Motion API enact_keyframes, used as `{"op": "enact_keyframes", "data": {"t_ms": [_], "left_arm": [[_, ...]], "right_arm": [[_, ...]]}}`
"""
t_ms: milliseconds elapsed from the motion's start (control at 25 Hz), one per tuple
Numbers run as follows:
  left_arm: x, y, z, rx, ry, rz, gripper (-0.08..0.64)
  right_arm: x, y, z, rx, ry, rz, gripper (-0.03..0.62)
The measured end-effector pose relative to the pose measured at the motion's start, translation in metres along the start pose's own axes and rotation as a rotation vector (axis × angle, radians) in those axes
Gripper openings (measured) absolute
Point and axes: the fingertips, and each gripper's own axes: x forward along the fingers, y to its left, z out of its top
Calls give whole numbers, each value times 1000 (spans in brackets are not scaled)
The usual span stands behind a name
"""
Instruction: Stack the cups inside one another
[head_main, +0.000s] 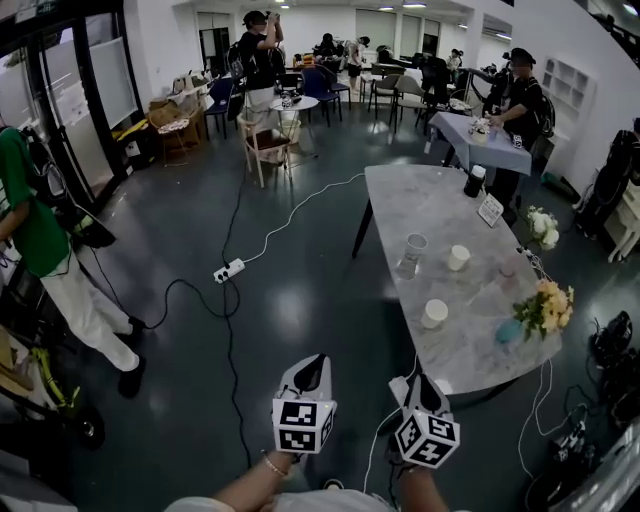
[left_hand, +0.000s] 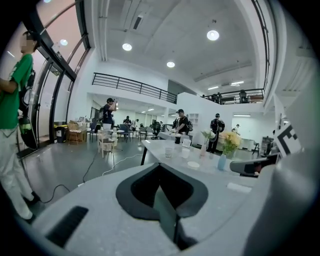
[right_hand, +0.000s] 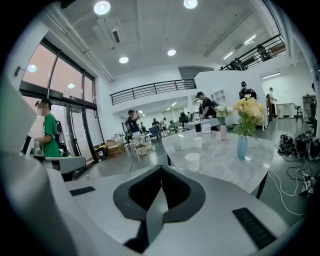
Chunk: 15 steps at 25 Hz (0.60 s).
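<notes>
A: How do the grippers stand?

B: The left gripper (head_main: 311, 365) and the right gripper (head_main: 421, 384) both have their jaws pressed together on nothing, short of the marble table (head_main: 420, 205).

A: And the cups?

B: They stand upright and apart on that table: the near white cup (head_main: 434, 314), the far white cup (head_main: 458, 257), and the clear cup (head_main: 412, 252) beside it.

A: How will they handle?

B: They are tapered and look thin-walled, so probably light and easy to tip or crush. The clear one may be glass or plastic; I cannot tell. I would pinch one wall at the rim, gently. The polished top looks slippery, and the blue vase (head_main: 509, 331) stands near.
</notes>
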Motion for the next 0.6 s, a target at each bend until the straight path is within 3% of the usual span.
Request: {"op": "enact_keyframes", "data": {"t_ms": [320,600], "left_arm": [[71,60,31,12,13,-97,-5],[118,125,35,4,53,-126,-5]], "right_arm": [[75,41,38,5,-44,-68,8],[145,93,41,2,-8,-72,8]]}}
